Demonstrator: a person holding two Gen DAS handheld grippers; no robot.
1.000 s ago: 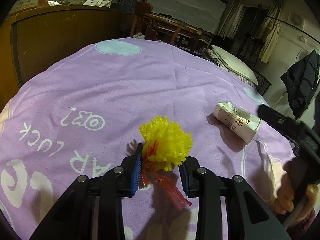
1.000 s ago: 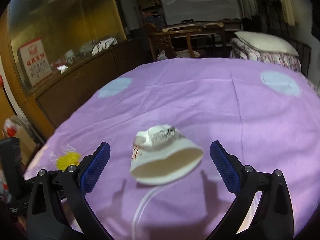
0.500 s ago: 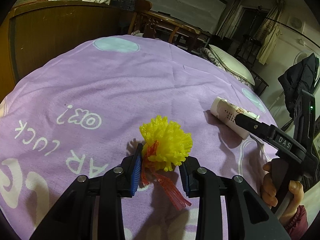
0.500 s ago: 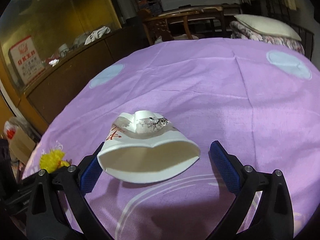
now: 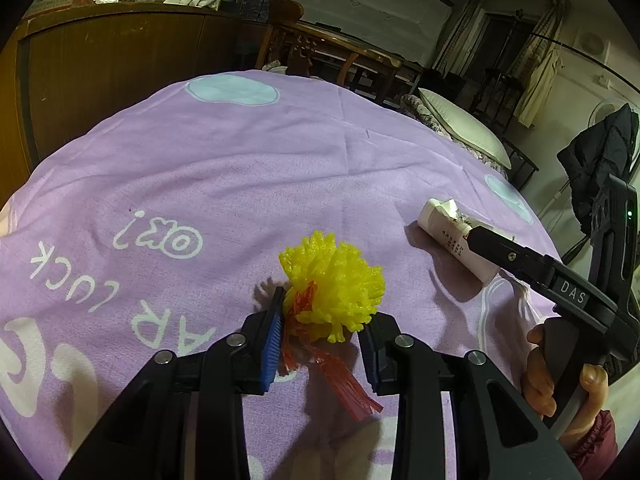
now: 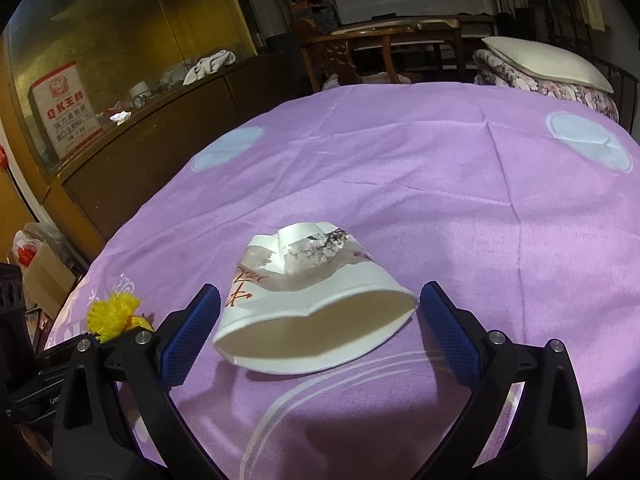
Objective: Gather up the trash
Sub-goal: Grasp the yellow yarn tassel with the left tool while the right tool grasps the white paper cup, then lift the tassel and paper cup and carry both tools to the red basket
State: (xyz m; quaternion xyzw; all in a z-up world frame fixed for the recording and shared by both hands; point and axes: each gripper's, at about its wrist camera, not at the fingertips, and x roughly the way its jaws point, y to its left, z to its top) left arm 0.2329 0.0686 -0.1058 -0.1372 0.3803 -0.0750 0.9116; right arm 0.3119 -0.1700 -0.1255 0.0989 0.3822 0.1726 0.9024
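Observation:
A yellow foam fruit net [image 5: 336,284] with a strip of red mesh [image 5: 340,376] sits just above the purple bedsheet [image 5: 240,168]. My left gripper [image 5: 322,328] is shut on it, its blue pads pressing both sides. In the right wrist view a crushed white paper cup [image 6: 304,280] lies on its side, mouth toward the camera. My right gripper [image 6: 318,304] stands open around the cup, with a pad on each side. The left pad is close to the rim. The left wrist view shows one black finger [image 5: 516,256] of the right gripper across the cup [image 5: 444,232].
A person's hand [image 5: 560,376] holds the right gripper's handle. A wooden cabinet [image 6: 120,160] runs along the left of the bed. Carved wooden furniture [image 6: 380,48] and a pillow [image 6: 544,64] lie beyond it. A cardboard box [image 6: 44,280] stands on the floor at the left.
The right gripper has moved forward and down, so the cup now lies between its open fingers. The left gripper has kept still with the yellow net in it.

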